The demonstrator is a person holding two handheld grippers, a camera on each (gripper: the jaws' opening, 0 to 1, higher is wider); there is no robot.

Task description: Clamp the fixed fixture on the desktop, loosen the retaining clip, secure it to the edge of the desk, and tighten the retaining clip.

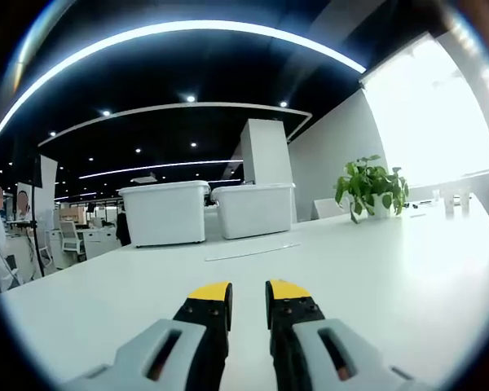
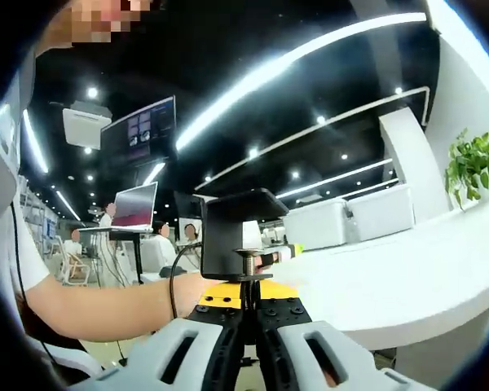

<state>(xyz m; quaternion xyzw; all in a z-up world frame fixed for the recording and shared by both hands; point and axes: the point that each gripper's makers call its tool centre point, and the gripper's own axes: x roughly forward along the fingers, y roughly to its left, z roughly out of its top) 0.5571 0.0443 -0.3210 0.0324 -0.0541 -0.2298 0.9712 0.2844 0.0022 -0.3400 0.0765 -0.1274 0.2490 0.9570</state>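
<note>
Over the white bench (image 1: 375,269), in the left gripper view, I count two white bins (image 1: 165,212) side by side at the far edge and one potted plant (image 1: 371,187) near the far right corner. My left tongs (image 1: 248,293) stand slightly parted, holding nothing. From the right gripper view I see one black fixture (image 2: 238,232) at the bench edge, its threaded screw (image 2: 246,273) hanging downward. My right tongs (image 2: 248,305) are closed on that screw. A person's forearm (image 2: 106,305) reaches across behind them, and one open laptop (image 2: 134,206) sits beyond.
</note>
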